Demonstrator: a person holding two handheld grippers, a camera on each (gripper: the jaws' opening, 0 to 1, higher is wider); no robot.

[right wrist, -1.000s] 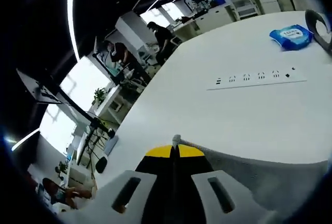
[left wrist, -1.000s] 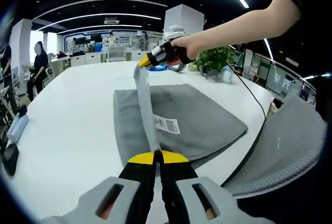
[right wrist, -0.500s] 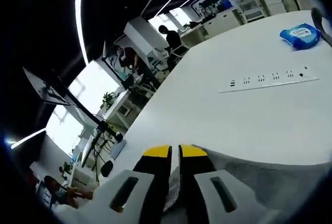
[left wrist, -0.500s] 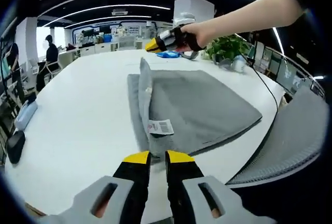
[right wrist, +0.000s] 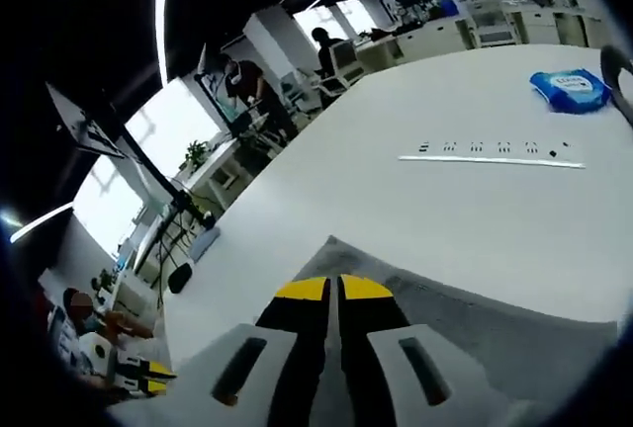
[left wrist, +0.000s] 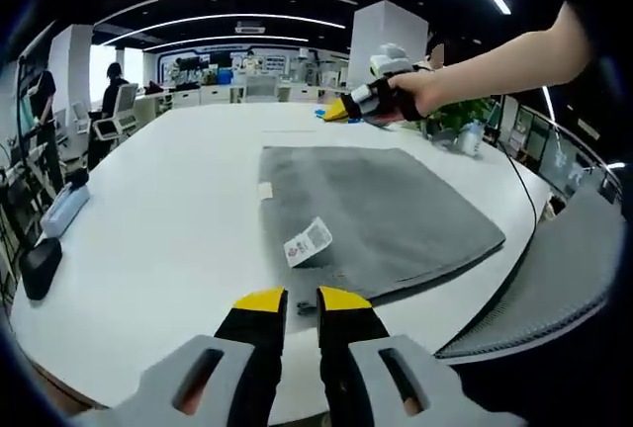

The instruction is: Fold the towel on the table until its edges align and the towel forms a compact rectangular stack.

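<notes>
The grey towel (left wrist: 386, 205) lies folded flat on the white table (left wrist: 148, 210), a white label (left wrist: 309, 241) sticking out at its near left edge. My left gripper (left wrist: 302, 300) hovers just short of the towel's near edge, open with a narrow gap and holding nothing. A hand (left wrist: 415, 91) holds my right gripper (left wrist: 348, 109) above the table past the towel's far edge. In the right gripper view the right gripper (right wrist: 334, 289) has its jaws almost together with nothing between them, above a towel (right wrist: 475, 328) corner.
A white power strip (right wrist: 492, 155) and a blue packet (right wrist: 566, 89) lie on the table beyond the towel. A dark object (left wrist: 40, 267) and a pale case (left wrist: 64, 208) sit at the table's left edge. A mesh chair (left wrist: 539, 289) stands at the right, near a plant (left wrist: 465, 116).
Both grippers have let go of the towel's raised edge, and the layer has dropped flat onto the towel. The left gripper opened; the right gripper lifted away and its jaws narrowed.
</notes>
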